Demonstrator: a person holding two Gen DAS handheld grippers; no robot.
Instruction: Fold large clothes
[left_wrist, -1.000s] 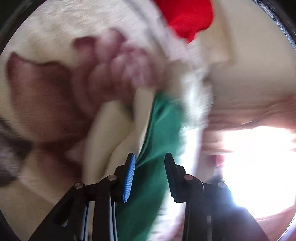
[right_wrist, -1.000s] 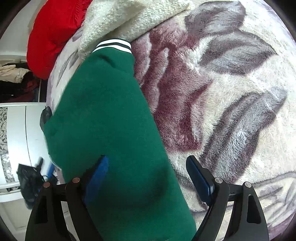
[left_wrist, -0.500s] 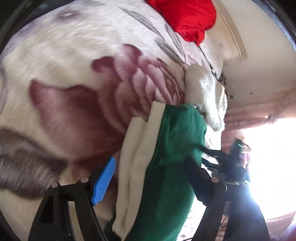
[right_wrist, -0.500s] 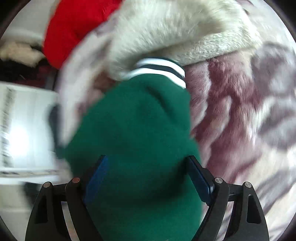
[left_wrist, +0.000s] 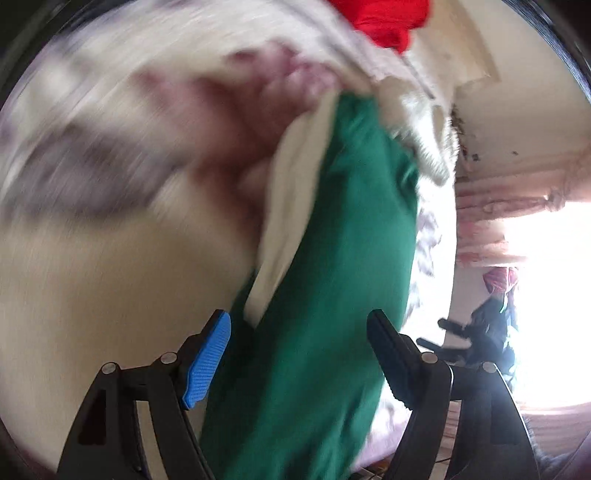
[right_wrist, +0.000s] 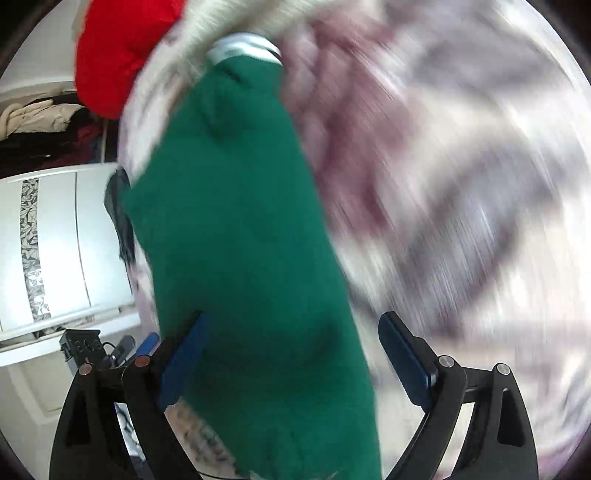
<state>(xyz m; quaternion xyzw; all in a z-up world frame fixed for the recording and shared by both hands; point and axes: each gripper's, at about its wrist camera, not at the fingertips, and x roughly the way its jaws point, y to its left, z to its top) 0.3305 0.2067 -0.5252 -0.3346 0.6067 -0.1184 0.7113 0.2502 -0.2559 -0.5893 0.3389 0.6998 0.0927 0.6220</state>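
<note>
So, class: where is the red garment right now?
The red garment sits top left in the right wrist view, beyond the green garment, against the floral blanket.

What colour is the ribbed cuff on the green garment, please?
White with a dark stripe; the cuff shows best in the right wrist view.

Green garment (right_wrist: 243, 236) with white-striped cuff (right_wrist: 245, 46), lying lengthwise on a blurred floral fleece blanket (right_wrist: 461, 192) and running between the spread jaws of the right gripper (right_wrist: 291, 354); red fabric (right_wrist: 118, 51) upper left; white cabinet (right_wrist: 55, 240) at left.
</note>
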